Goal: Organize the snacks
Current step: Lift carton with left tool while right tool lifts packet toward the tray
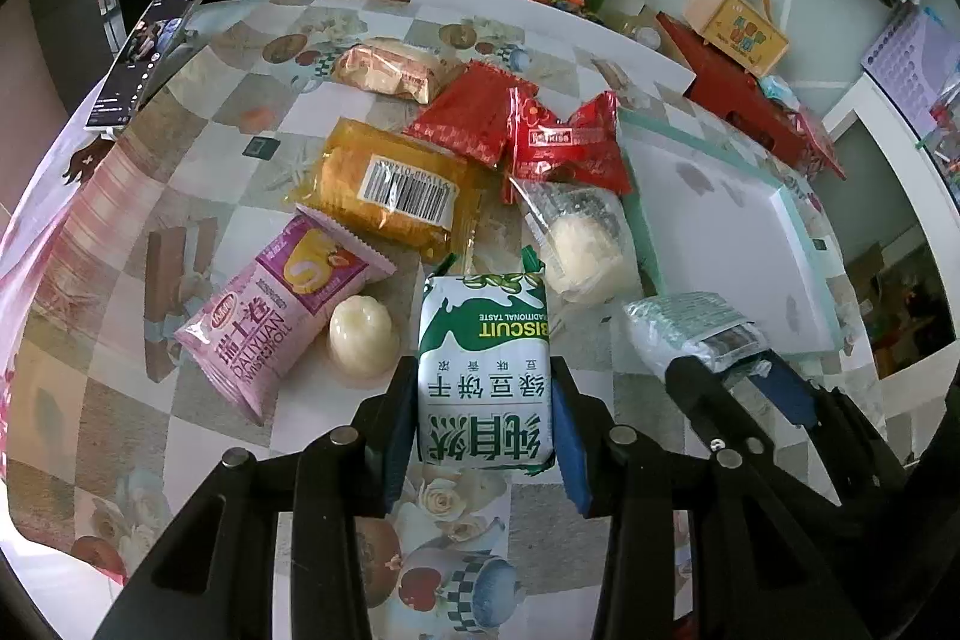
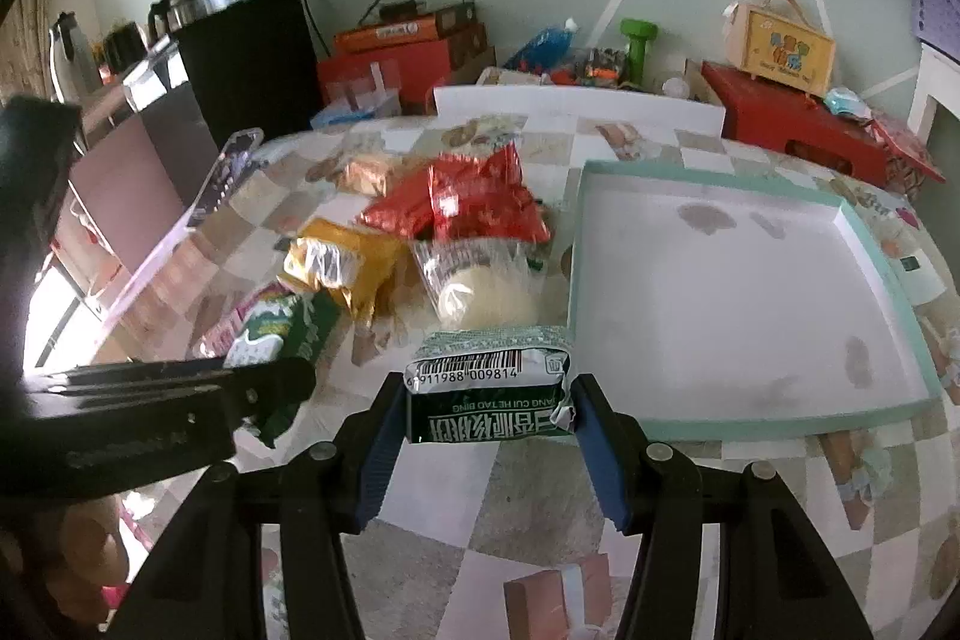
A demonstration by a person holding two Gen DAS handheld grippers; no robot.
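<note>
Two hand-held grippers work over a table spread with a patterned cloth. The left gripper (image 1: 485, 400) is clamped across the sides of a white and green biscuit packet (image 1: 485, 370), its blue pads (image 1: 567, 436) pressing in from both sides; holding it across the narrow width keeps the packet square and easy to carry. The right gripper (image 2: 489, 418) likewise pinches a dark green walnut-cake packet (image 2: 489, 388), barcode facing up, seemingly raised a little off the cloth.

Ahead of the left gripper lies the loose pile of snacks: a pink Swiss-roll packet (image 1: 276, 322) and a pale round sweet (image 1: 363, 337) just to its left, an orange cake packet (image 1: 390, 190) further ahead, red packets (image 1: 558, 142) beyond that, and a clear-wrapped bun (image 1: 579, 244) ahead to its right.

Ahead and right of the right gripper sits a shallow white tray (image 2: 708, 424) with a mint-green rim, probably the destination. Its near rim lies just beside the held packet, so the packet likely needs lifting over that low edge. The tray floor offers ample room, while the pile crowds the left.
</note>
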